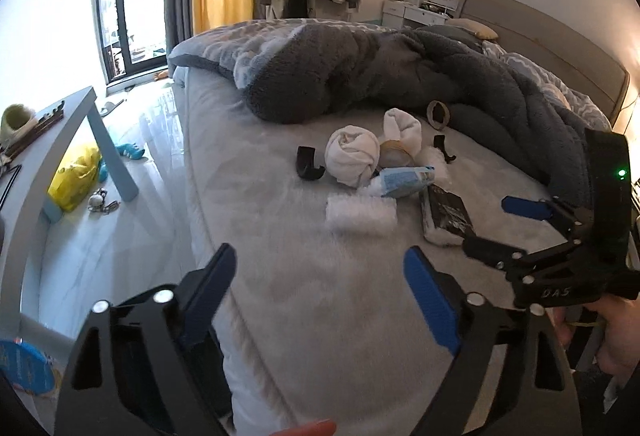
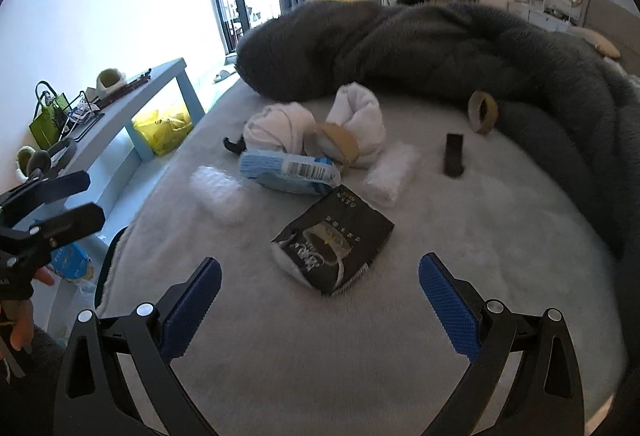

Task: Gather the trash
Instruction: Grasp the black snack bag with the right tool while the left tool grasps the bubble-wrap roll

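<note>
Litter lies scattered on the pale bed cover [image 2: 460, 236]. A black printed packet [image 2: 332, 240] sits nearest, just ahead of my right gripper [image 2: 320, 264], which is open and empty. Behind it are a blue-and-white tissue pack [image 2: 288, 172], two clear plastic wads [image 2: 218, 192] [image 2: 394, 172], a tape roll [image 2: 334, 142] and two rolled white cloths [image 2: 280, 128]. My left gripper [image 1: 320, 256] hangs open over the bed's near edge, nothing between its fingers; the nearer plastic wad [image 1: 360, 212] lies ahead of it. The right gripper [image 1: 496, 224] shows beside the black packet [image 1: 446, 214].
A bunched grey fleece blanket [image 2: 420, 44] walls the back and right of the bed. A second tape roll [image 2: 483, 111] and black hooks [image 2: 454, 154] lie near it. Left of the bed stand a light-blue side table [image 2: 160, 76], a yellow bag [image 2: 164, 128] and floor clutter.
</note>
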`<state>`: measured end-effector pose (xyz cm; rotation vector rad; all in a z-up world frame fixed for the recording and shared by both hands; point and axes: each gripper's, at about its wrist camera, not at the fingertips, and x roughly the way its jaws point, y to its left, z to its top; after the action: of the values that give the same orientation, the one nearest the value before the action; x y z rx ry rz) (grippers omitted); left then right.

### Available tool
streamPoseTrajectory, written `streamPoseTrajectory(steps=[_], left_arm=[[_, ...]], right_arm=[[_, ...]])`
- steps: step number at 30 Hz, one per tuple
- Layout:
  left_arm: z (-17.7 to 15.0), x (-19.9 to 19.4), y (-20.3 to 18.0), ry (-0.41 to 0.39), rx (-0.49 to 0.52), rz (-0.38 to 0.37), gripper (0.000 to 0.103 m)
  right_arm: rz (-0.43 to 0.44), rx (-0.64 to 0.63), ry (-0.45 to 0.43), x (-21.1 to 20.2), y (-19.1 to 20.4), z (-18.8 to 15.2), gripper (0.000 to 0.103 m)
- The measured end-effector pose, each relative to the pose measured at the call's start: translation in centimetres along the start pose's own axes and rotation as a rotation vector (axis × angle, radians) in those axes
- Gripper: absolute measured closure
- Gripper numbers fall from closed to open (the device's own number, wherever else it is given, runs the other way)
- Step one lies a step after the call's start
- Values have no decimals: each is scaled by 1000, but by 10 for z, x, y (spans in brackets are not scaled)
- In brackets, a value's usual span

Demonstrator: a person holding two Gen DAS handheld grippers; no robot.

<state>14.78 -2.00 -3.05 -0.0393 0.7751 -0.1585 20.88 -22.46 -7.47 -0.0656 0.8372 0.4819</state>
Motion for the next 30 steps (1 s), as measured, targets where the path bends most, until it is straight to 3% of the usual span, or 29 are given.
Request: streamPoseTrajectory(steps=[7,13,14,15,16,24,30], left_arm=[[9,27,1,16,42,-45,22],[15,44,-2,31,57,-103,20],[16,47,-3,30,62,-105,20],[17,49,-4,28,64,-106,19],[18,54,-4,30,65,-111,19],[22,79,-9,70,62,-131,15],[21,91,-18,97,72,-118,15]], right_arm=[[-14,-7,32,30,1,6,3],[-18,-10,72,53,-4,12,3],[-28,-17,85,56,-4,12,5],[-27,-21,89,58,-4,12,15],[-21,-19,95,60,-4,12,17],[56,49,69,49,-25,10,22],[53,86,14,23,-45,16,22]])
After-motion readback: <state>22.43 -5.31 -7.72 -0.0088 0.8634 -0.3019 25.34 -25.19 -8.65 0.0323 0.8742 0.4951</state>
